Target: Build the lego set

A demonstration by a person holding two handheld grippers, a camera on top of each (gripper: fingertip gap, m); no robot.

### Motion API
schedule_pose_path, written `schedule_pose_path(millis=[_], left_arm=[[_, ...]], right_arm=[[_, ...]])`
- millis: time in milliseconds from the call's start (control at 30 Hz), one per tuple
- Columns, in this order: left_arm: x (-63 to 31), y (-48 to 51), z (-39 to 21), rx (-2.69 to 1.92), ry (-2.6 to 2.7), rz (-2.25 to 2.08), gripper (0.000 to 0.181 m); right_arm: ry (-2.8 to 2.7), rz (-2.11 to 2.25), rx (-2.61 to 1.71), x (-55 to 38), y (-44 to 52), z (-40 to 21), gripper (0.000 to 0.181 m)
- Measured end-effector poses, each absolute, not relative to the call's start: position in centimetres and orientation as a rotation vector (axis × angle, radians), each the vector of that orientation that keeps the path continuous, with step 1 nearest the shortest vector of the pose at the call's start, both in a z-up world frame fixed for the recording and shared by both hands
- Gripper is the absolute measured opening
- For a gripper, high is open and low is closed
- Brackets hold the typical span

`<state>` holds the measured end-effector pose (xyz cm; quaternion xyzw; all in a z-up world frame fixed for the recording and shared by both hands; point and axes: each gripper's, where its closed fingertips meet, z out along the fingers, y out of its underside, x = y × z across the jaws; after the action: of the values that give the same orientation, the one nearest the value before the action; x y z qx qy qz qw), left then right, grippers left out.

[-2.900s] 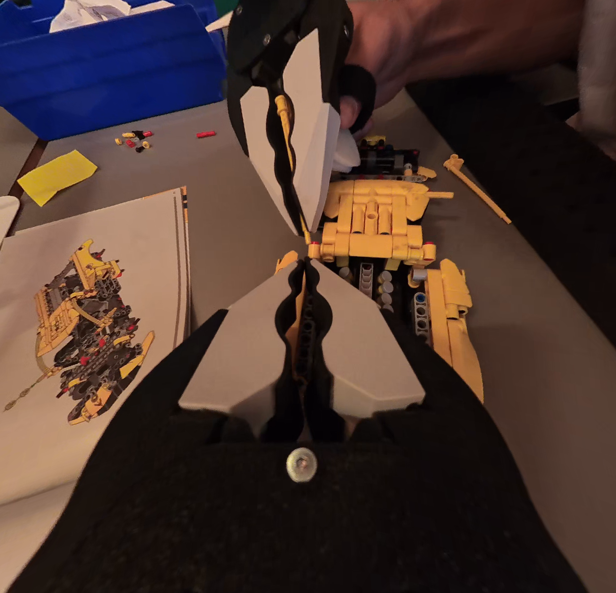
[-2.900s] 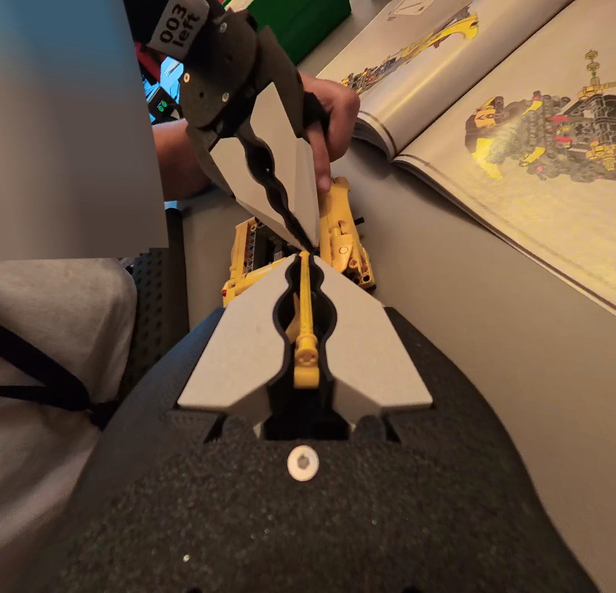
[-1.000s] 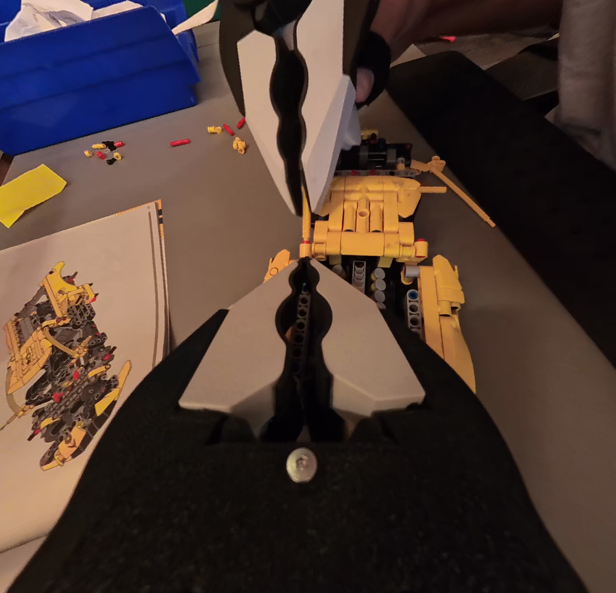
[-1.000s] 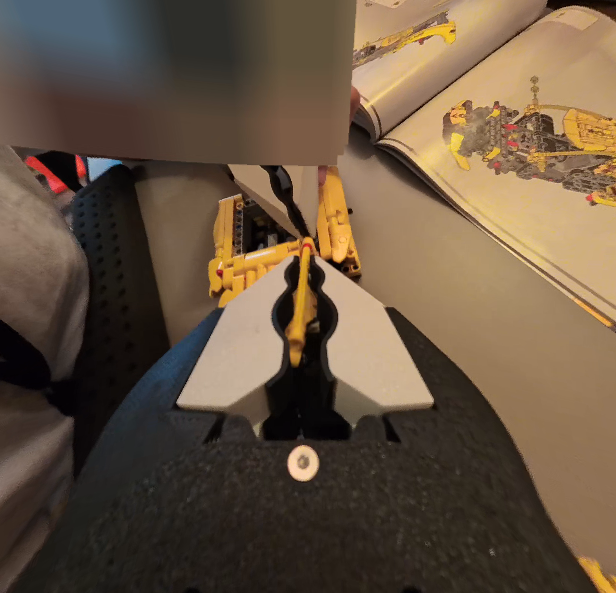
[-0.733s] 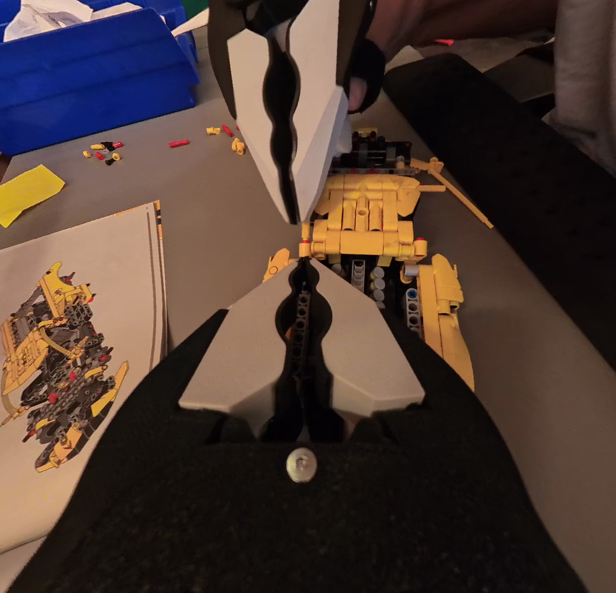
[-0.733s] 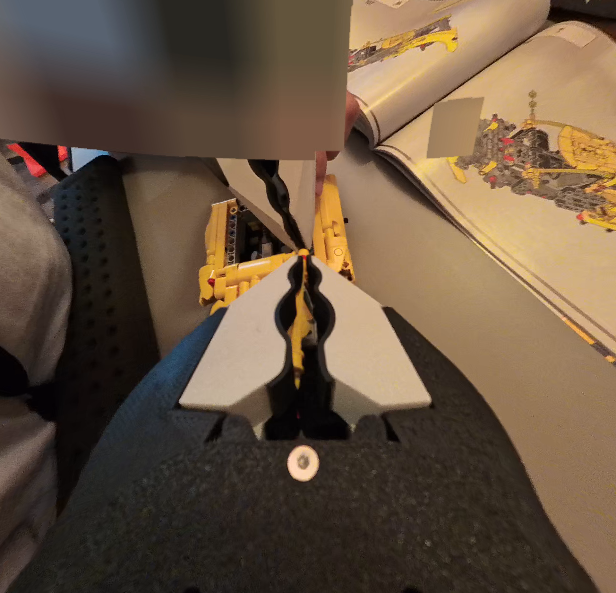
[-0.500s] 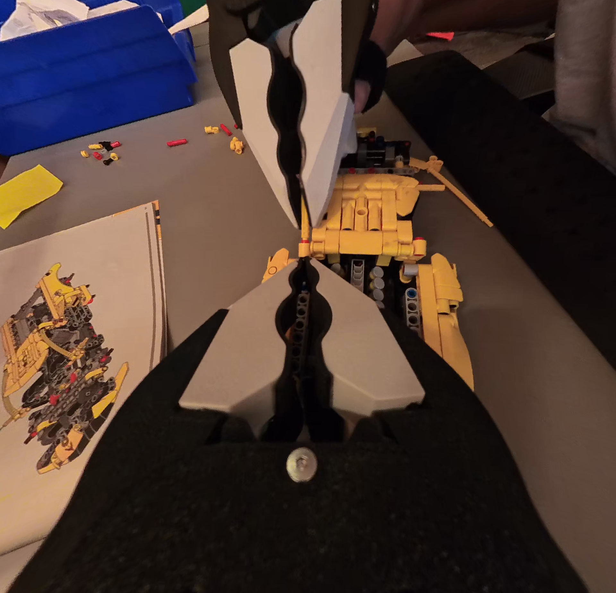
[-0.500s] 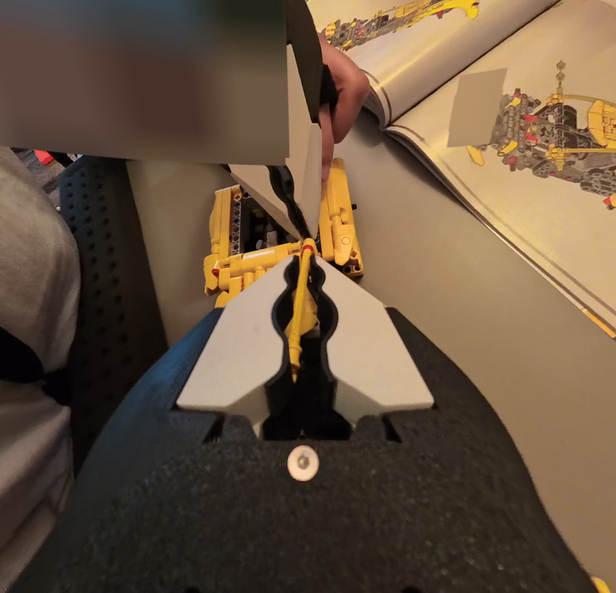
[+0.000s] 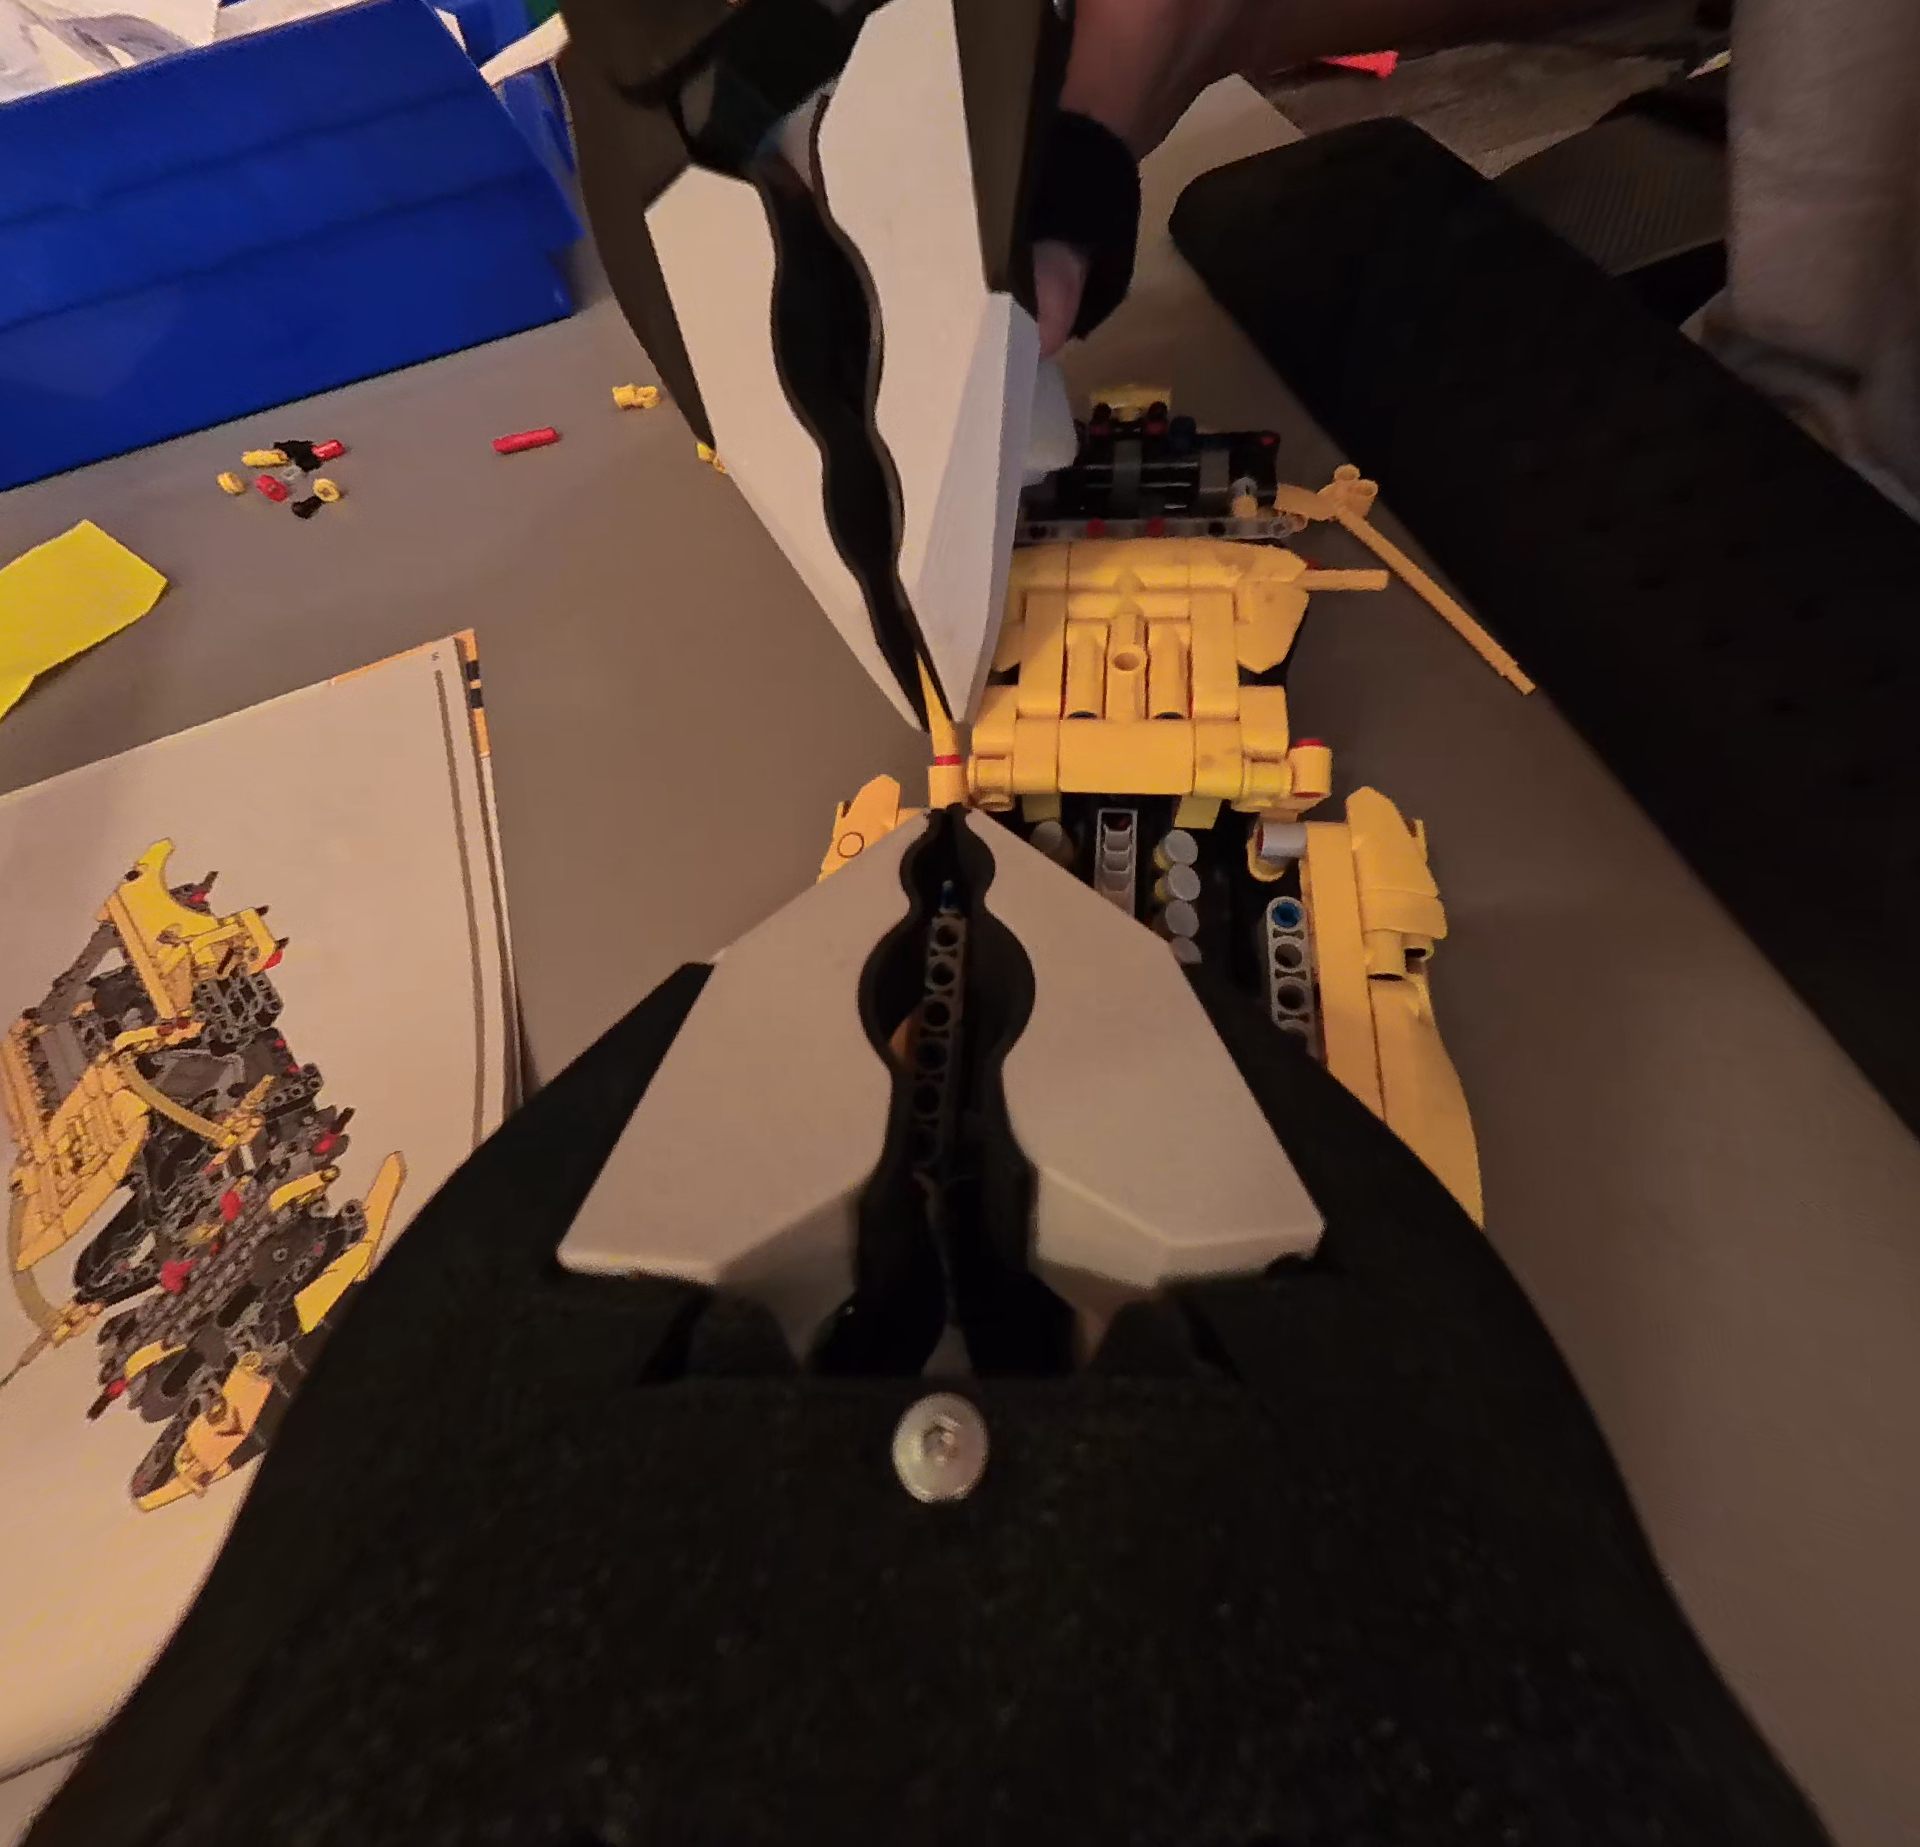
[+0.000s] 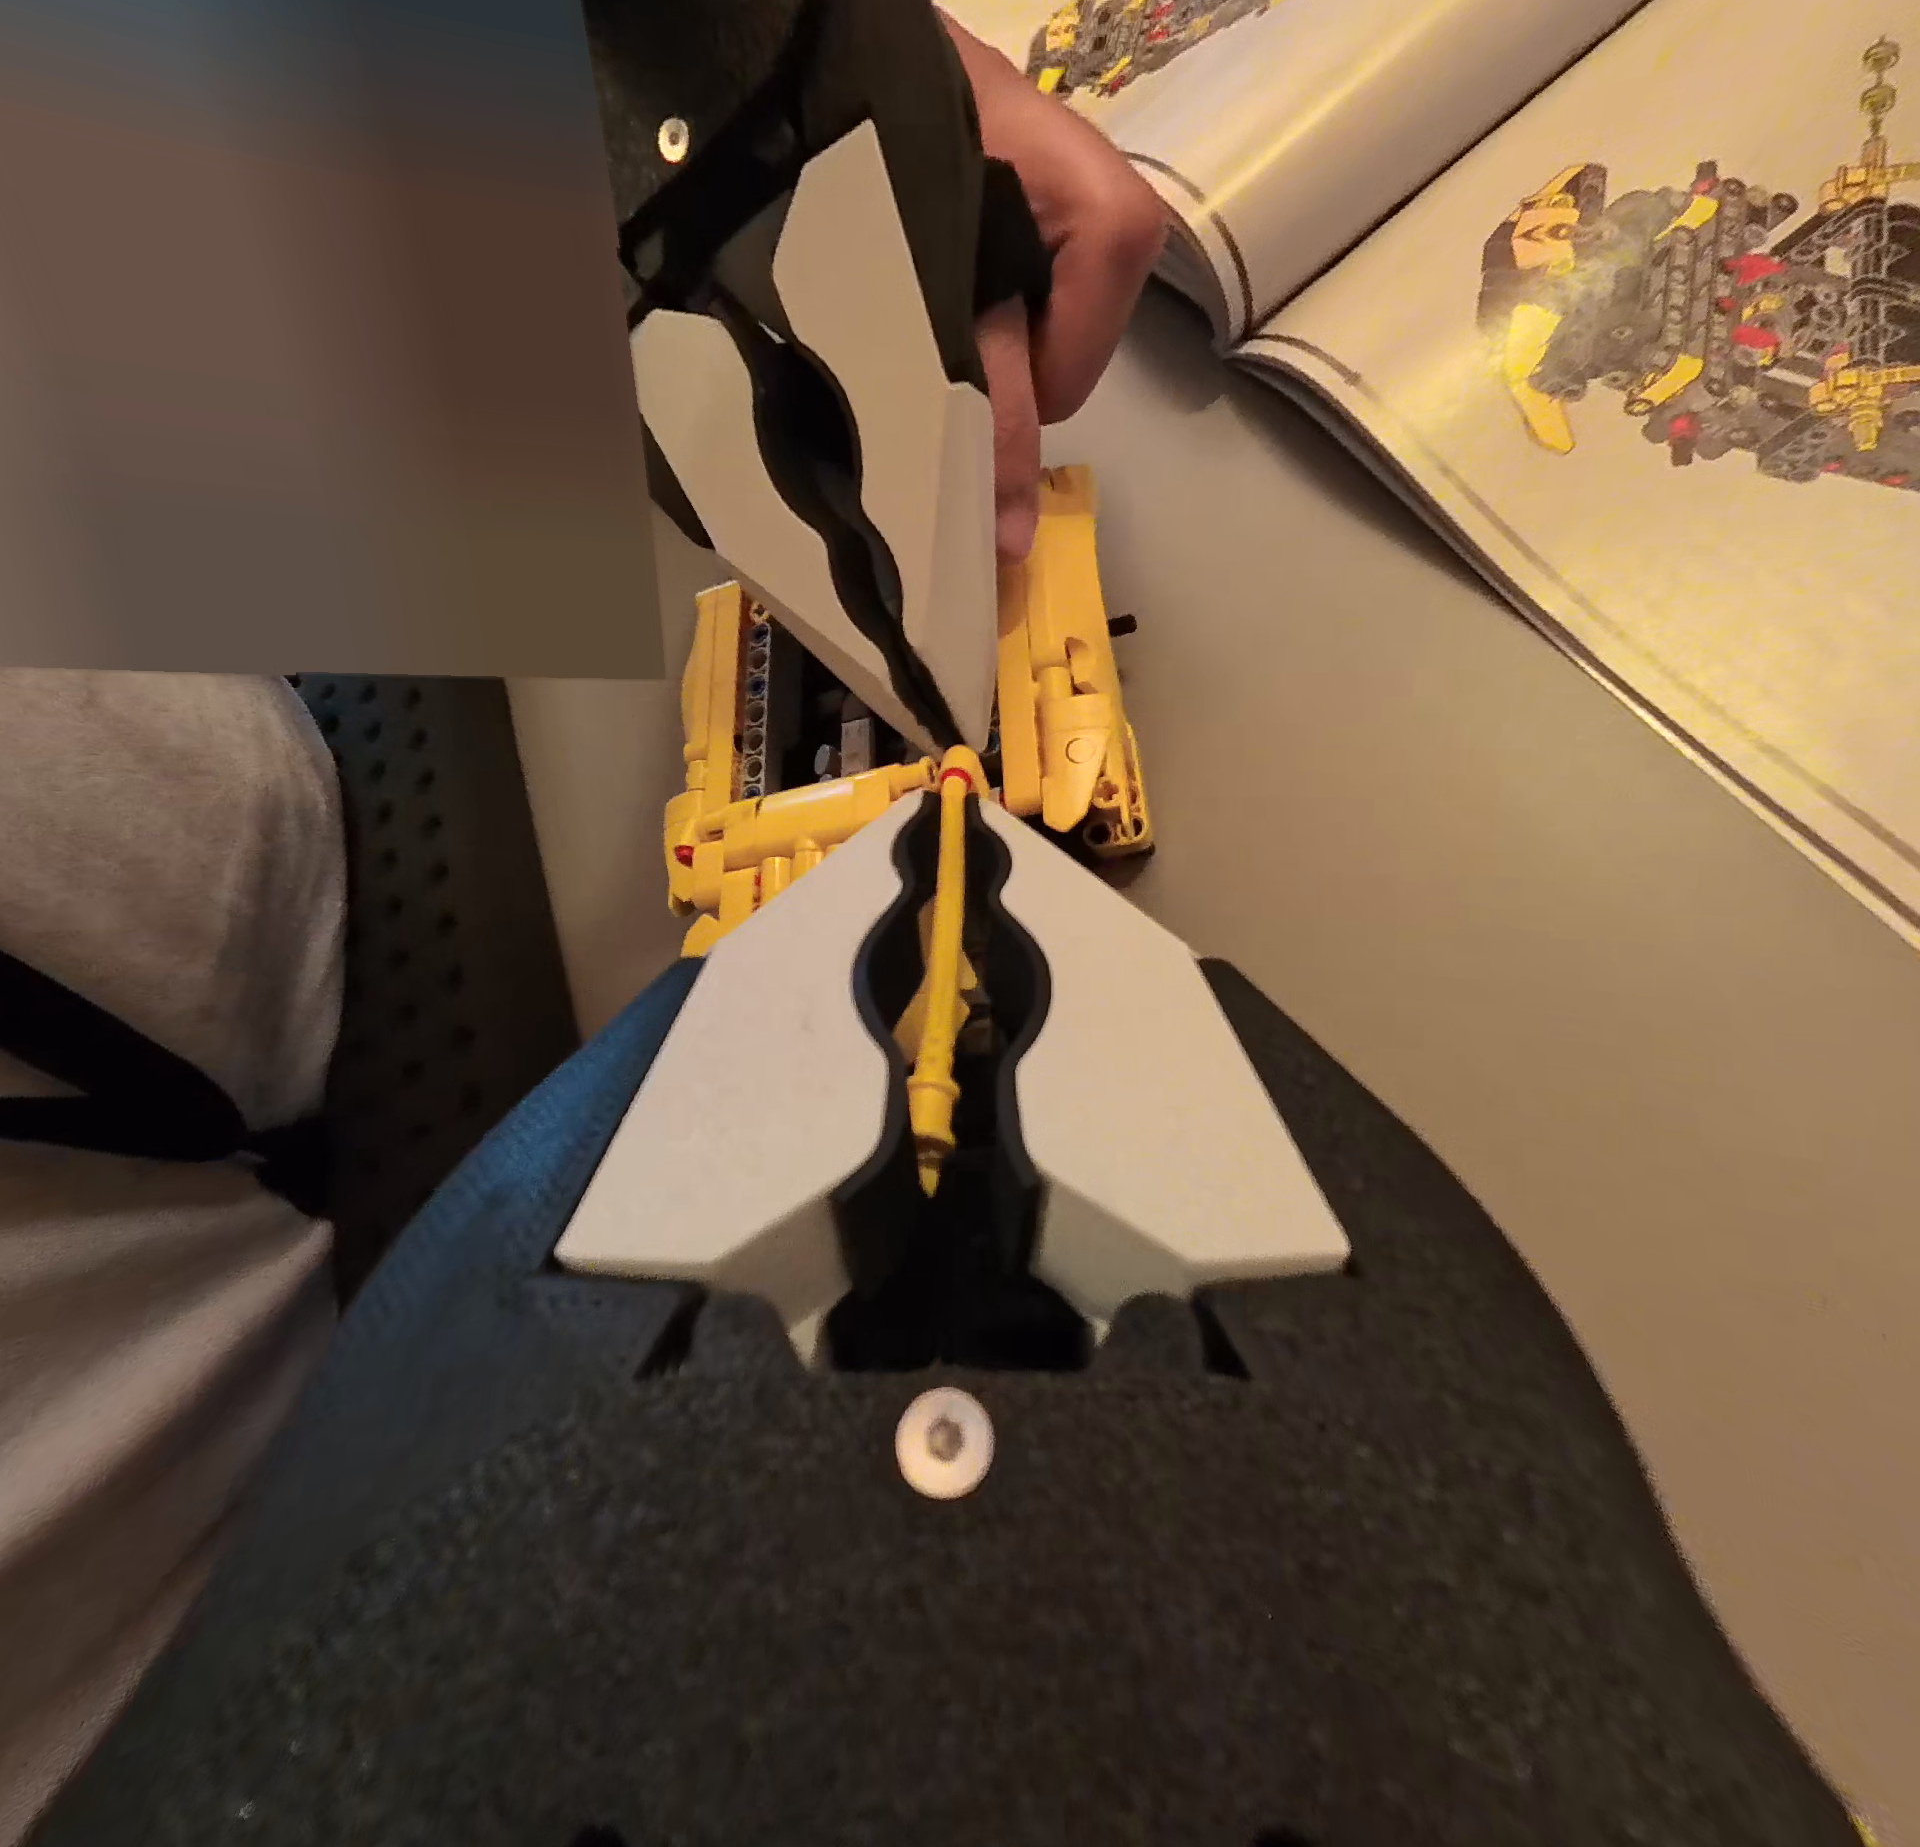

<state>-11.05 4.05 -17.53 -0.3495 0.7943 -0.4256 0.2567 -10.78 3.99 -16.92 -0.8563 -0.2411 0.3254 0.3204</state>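
Note:
The yellow and black lego model [image 9: 1143,717] lies on the grey table; it also shows in the right wrist view [image 10: 1070,654]. My left gripper [image 9: 951,810] is shut on a black holed beam [image 9: 943,1008] along the model's left side. My right gripper [image 10: 956,789] is shut on a thin yellow rod [image 10: 940,976]. The rod's far end meets a red pin at the model's front left corner [image 9: 945,763]. The two grippers' tips nearly touch there. The right gripper [image 9: 935,706] comes down from above in the left wrist view, and the left gripper [image 10: 951,732] does so in the right wrist view.
An open instruction booklet [image 9: 260,966] lies left of the model. A blue bin [image 9: 260,187] stands at the back left, with small loose pieces [image 9: 291,478] and a red pin [image 9: 525,439] before it. A second yellow rod [image 9: 1423,592] lies right of the model beside a black perforated surface [image 9: 1610,550]. The grippers are tip to tip, or close to it. The red pin [image 9: 525,439] lies around 25 centimeters away from my right fingertips.
The right gripper has tilted and shifted a little over the model's corner, with the rod's far end staying at the red pin. The left gripper has kept its hold.

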Motion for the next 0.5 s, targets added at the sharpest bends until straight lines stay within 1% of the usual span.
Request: schedule_pose_path(millis=[67,100,133,167,267,367,500], left_arm=[[-11.0,4.1,-17.5,-0.956,2.147,-1.152,0.0],[-10.9,4.0,-17.5,-0.961,2.144,-1.152,0.0],[-10.9,4.0,-17.5,-0.966,2.145,-1.148,0.0],[-10.9,4.1,-17.5,-0.977,2.145,-1.142,0.0],[-10.9,4.8,-17.2,-1.024,2.124,-1.149,0.0],[-10.9,4.9,-16.3,-1.065,2.111,-1.23,0.003],[-10.2,4.0,-15.0,-1.061,2.098,-1.329,0.006]], right_arm=[[-0.636,0.874,-2.233,-10.6,3.8,-16.8,0.004],[-0.667,0.872,-2.202,-10.5,3.5,-16.6,0.009],[-0.679,0.872,-2.168,-10.1,3.1,-16.1,0.023],[-0.685,0.871,-2.15,-9.5,2.4,-15.6,0.027],[-0.688,0.739,-2.161,-7.0,0.9,-14.9,0.026],[-0.694,0.699,-2.157,-6.6,-0.1,-14.2,0.026],[-0.71,0.657,-2.158,-6.3,0.0,-13.6,0.015]])
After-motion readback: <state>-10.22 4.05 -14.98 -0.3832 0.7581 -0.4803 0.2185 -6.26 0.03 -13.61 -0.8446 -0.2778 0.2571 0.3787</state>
